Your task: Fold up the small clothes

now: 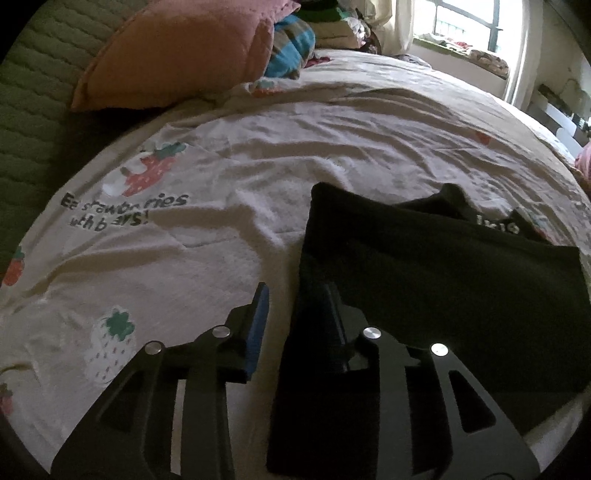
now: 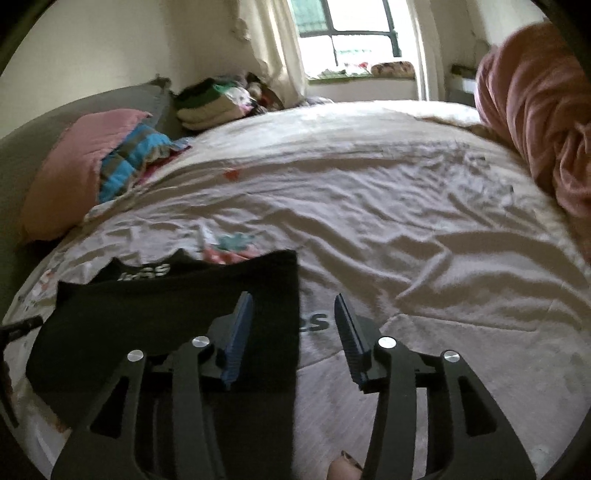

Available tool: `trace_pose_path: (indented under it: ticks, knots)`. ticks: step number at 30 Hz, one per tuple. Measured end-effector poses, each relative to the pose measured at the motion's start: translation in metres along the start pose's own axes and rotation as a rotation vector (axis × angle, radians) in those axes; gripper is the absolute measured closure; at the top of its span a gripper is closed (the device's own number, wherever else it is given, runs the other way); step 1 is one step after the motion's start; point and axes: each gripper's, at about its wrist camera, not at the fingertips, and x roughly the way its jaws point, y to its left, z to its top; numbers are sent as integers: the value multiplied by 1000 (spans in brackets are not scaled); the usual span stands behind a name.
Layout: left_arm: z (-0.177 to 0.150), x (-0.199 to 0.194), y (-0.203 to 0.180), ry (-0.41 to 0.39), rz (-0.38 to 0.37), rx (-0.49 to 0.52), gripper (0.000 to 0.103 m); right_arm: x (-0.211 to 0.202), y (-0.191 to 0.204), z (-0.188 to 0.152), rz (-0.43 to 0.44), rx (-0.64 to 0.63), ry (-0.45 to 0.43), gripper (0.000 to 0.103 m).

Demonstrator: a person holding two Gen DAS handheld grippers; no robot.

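Left gripper [image 1: 295,299] partly open, right gripper [image 2: 293,314] wider, both empty, poised over opposite side edges of black garment [image 1: 424,280]. Folded flat on strawberry-print bedsheet [image 1: 221,177], long axis across between the grippers, white-lettered waistband [image 2: 147,271] at far side. Beyond: pink pillow [image 1: 177,51], striped blue blanket [image 2: 125,162], stacked clothes [image 2: 214,99], window [image 2: 351,29]. Nothing between grippers and garment.

place: home bedroom | signs: bed [image 2: 369,206], pillow [image 1: 177,51], curtained window [image 2: 347,33]
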Motion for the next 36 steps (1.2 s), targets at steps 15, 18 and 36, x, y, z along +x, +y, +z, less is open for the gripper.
trace_pose_path:
  ticks: [15, 18, 36]
  knots:
    - [-22, -44, -13, -43, -70, 34, 63, -49, 73, -16, 131, -200, 6, 41]
    - [-26, -45, -15, -40, -79, 43, 63, -48, 78, -26, 135, -215, 39, 41]
    - [-69, -23, -5, 74, -97, 22, 51, -28, 77, -79, 102, -224, 264, 41]
